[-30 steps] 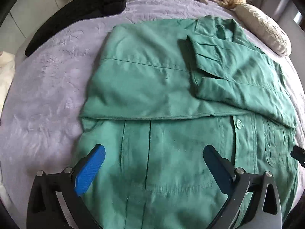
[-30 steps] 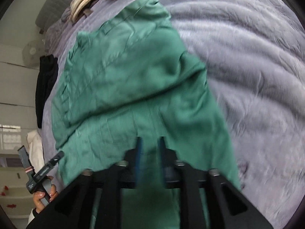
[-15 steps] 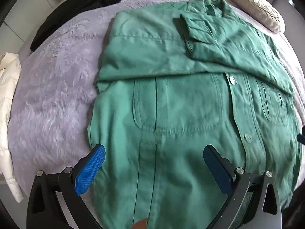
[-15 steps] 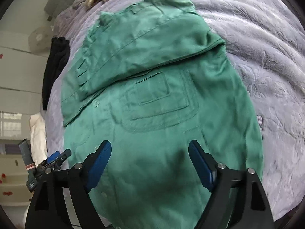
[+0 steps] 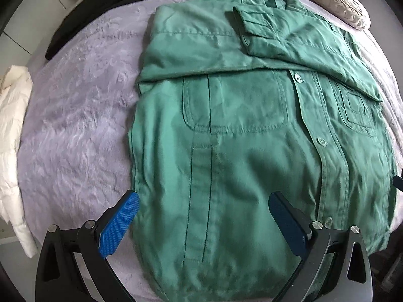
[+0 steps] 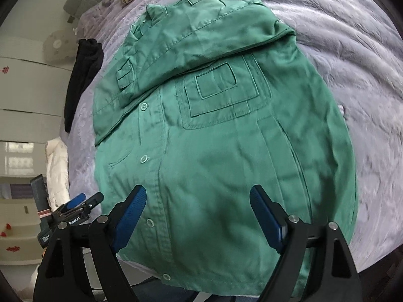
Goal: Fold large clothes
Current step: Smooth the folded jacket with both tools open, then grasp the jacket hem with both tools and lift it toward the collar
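A green button-up jacket lies front up on a lilac bedspread, with both sleeves folded across the chest. It also shows in the right wrist view. My left gripper is open and empty, above the hem on the jacket's left half. My right gripper is open and empty, above the hem on the right half. The left gripper also shows at the lower left of the right wrist view.
A black garment lies at the far left of the bed, and shows in the right wrist view. A white puffy garment hangs at the left edge. A cream pillow lies beyond the collar. The bed's near edge is just below the hem.
My right gripper let go of the right sleeve and opened. Both grippers drew back toward the hem, so more of the jacket shows.
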### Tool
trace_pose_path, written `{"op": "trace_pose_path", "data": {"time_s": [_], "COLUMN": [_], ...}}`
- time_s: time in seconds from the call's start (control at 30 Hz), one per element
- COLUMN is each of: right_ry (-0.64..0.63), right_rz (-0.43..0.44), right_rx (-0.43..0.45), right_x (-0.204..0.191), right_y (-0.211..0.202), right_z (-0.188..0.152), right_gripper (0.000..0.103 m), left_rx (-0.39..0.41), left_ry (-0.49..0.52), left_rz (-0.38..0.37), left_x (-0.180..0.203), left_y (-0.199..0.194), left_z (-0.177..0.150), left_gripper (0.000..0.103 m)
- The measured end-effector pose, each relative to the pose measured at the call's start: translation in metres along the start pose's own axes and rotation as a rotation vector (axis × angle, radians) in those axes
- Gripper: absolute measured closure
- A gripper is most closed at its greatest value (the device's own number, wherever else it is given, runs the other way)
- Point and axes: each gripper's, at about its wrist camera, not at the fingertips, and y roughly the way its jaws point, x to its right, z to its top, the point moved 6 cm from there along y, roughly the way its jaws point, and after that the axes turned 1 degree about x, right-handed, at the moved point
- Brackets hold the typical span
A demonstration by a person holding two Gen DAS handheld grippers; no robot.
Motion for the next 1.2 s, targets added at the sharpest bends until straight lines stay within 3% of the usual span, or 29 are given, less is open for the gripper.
{"op": "trace_pose_path", "data": {"time_s": [0.6,0.97,1.2], "right_ry": [0.093,0.105,0.124], "right_rz": [-0.01,0.031,0.033], "right_rx": [-0.057,-0.16,-0.145], "right_x": [0.01,0.009,0.018], "right_y": [-0.01,0.008,0.005], "right_z": [-0.015,-0.026,-0.023], "right_gripper": [0.016,0.016,0.016], "left_rx": [-0.024,-0.077,-0.094], "left_ry": [-0.032,-0.01,0.012], "left_rz": [-0.025,-0.038,-0.102], "left_x": [-0.022,-0.028,-0.041], "left_y": [-0.003,0.013,0.02], "left_z": [-0.023,-0.037,-0.048], "left_gripper": [0.0,0.0,0.0]}}
